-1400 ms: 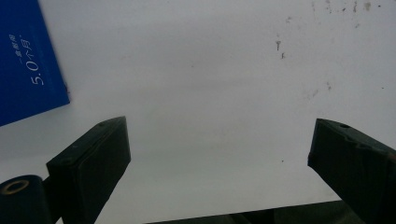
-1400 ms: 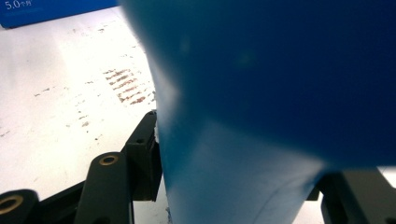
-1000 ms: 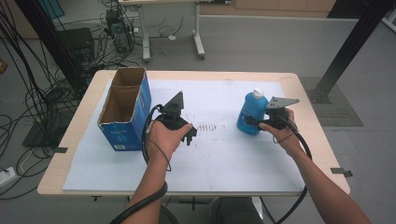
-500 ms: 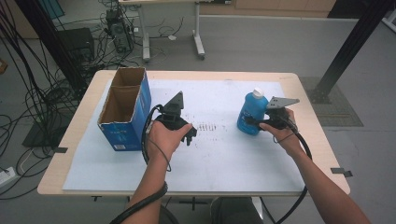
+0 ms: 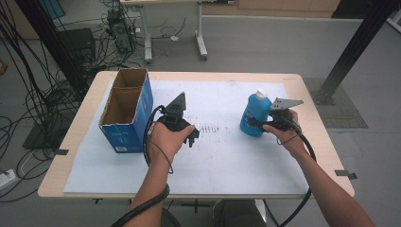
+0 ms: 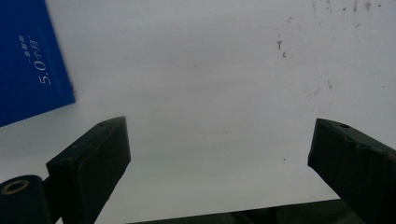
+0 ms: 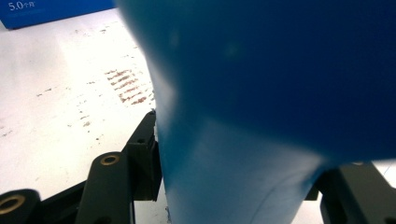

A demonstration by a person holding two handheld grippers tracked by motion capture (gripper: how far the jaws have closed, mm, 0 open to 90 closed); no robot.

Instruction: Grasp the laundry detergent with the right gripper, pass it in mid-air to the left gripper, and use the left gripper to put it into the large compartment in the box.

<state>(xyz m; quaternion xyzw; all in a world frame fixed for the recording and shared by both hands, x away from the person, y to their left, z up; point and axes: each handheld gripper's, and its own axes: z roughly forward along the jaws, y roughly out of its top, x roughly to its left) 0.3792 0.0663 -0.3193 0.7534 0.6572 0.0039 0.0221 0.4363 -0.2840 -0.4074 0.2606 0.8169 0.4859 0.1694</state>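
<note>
While the right gripper (image 5: 257, 124) clamps its jaws on the lower body of the blue bottle (image 5: 255, 115), the bottle stands upright on the white sheet (image 5: 227, 156) at the right of the table (image 5: 302, 87), its white cap uppermost. In the right gripper view the bottle's blue wall (image 7: 261, 93) sits squarely between the two black jaws, pressed on both sides. The left gripper (image 5: 189, 137) rests over the middle of the sheet, well apart from the bottle, with the open blue cardboard box (image 5: 125, 116) just beside it on the left. In the left gripper view its jaws stand wide apart with bare white sheet (image 6: 210, 93) between them and a corner of the box (image 6: 28, 60) at the far left.

Counted: one bottle, one box, two grippers, one sheet. A patch of small brown marks (image 5: 213, 128) lies on the sheet between the two grippers, nearer the left one.
</note>
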